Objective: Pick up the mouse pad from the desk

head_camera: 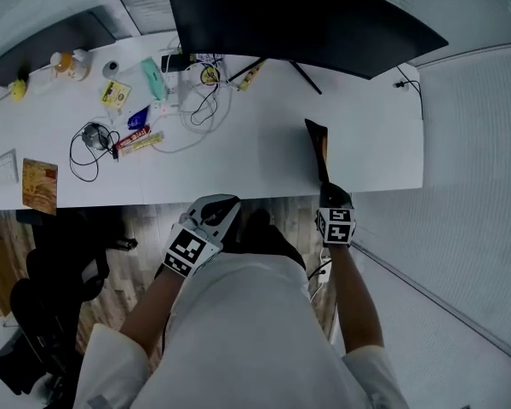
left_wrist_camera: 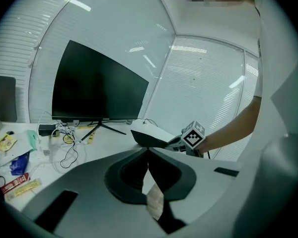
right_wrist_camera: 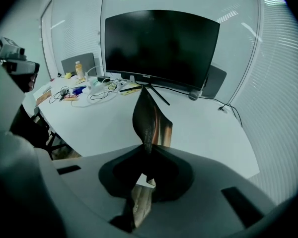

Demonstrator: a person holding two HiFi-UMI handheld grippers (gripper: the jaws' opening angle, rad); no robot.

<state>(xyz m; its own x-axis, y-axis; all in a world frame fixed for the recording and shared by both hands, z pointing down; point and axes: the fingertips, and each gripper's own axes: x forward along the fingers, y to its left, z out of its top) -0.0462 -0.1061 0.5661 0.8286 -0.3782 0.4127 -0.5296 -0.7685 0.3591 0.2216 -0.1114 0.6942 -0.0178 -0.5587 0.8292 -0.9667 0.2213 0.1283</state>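
Over white desk [head_camera: 264,156], right gripper [right_wrist_camera: 150,151] fingers clamp mouse pad [right_wrist_camera: 151,115] upright; left gripper [left_wrist_camera: 148,151] fingers closed, empty.

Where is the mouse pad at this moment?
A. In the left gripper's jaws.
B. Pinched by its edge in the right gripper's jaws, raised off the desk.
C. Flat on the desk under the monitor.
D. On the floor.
B: in the right gripper view the right gripper has its jaws shut on the mouse pad, which stands up from them above the desk.
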